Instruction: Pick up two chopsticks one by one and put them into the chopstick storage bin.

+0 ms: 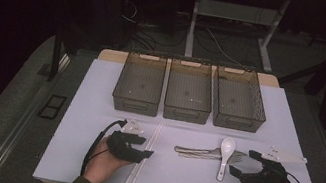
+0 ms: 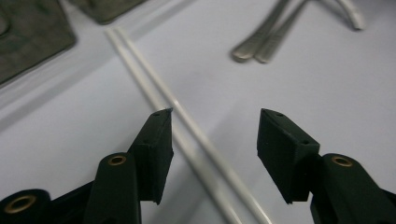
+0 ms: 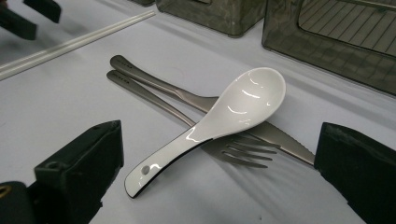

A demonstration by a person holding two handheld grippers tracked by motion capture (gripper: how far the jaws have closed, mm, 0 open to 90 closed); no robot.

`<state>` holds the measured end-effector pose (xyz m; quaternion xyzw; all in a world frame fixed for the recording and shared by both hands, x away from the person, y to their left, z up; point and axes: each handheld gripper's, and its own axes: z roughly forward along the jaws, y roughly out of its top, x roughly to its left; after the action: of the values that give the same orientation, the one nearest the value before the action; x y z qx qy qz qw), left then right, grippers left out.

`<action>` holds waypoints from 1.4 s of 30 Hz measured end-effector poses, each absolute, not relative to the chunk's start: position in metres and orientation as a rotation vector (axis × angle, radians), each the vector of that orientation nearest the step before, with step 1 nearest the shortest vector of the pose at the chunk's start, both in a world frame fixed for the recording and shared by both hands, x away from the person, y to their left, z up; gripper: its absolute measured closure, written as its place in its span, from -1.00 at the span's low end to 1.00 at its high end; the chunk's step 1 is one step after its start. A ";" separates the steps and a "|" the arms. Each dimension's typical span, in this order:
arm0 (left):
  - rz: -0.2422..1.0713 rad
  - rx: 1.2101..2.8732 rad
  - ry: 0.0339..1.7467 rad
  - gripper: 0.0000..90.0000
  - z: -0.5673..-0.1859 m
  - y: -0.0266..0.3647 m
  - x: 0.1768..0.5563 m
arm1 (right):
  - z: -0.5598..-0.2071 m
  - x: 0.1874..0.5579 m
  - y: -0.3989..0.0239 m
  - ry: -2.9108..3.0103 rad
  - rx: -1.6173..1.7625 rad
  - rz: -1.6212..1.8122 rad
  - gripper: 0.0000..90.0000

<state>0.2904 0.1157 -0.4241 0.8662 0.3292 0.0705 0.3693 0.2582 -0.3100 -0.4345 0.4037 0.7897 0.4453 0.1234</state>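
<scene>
1. Dark floor with loose cables lies behind a white surface (image 1: 100, 90) that carries three grey mesh bins (image 1: 189, 96) in a row at its far side.
2. Near the front left, the left gripper (image 1: 143, 147) hovers just above a pair of white chopsticks (image 1: 146, 153), which lie side by side running from front to back.
3. In the left gripper view its fingers (image 2: 154, 144) stand about half open, the chopsticks (image 2: 187, 126) pass between them on the surface, and no pad presses on them.
4. Right of the chopsticks, a white ceramic spoon (image 1: 225, 156) rests across a metal fork (image 3: 233, 151) and a metal knife (image 3: 280, 137).
5. At the front right, the right gripper (image 1: 243, 162) sits close beside the spoon, its fingers (image 3: 84, 158) spread wide and holding nothing, the spoon (image 3: 224, 116) lying ahead between them.
</scene>
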 end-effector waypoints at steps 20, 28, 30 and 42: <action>0.211 2.293 0.923 0.17 -0.438 0.099 0.302 | -0.434 0.258 -0.310 2.300 1.181 1.305 -0.97; 0.216 2.245 0.960 0.32 -0.432 0.110 0.304 | -0.434 0.258 -0.310 2.303 1.178 1.305 -0.97; 0.213 2.255 0.964 0.37 -0.434 0.110 0.304 | -0.434 0.258 -0.310 2.303 1.178 1.303 -0.97; 0.267 2.316 0.953 0.61 -0.437 0.104 0.302 | -0.434 0.258 -0.310 2.302 1.179 1.302 -0.97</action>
<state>0.3024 0.1036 -0.4372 0.8752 0.3603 0.1009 0.3065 0.2579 -0.3102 -0.4340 0.4041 0.7890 0.4463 0.1226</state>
